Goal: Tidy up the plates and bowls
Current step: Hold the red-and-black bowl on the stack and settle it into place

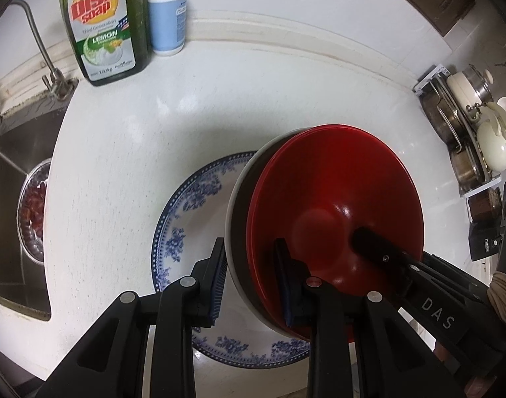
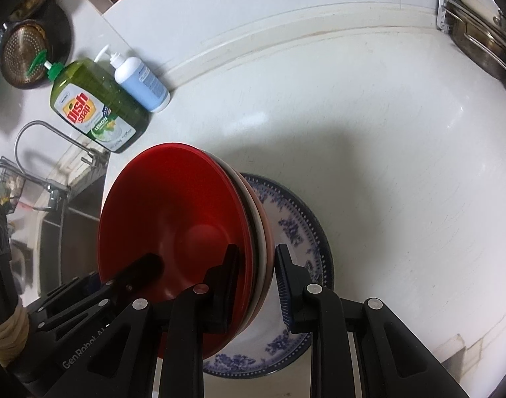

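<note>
A stack of bowls with a red bowl [image 1: 339, 195] on top sits over a blue-and-white floral plate [image 1: 200, 205] on the white counter. My left gripper [image 1: 253, 282] straddles the stack's left rim, one finger inside the red bowl, one outside, with a gap showing. My right gripper [image 2: 253, 285] straddles the opposite rim the same way, around the red bowl [image 2: 173, 219] and the white and pink bowls beneath, above the plate [image 2: 296, 232]. Each gripper's finger shows inside the bowl in the other's view.
A green dish soap bottle [image 1: 103, 26] and a blue pump bottle [image 1: 168, 16] stand at the back. A sink [image 1: 14, 199] with a tap lies to the left. A rack of pots and lids [image 1: 468, 126] stands at the right.
</note>
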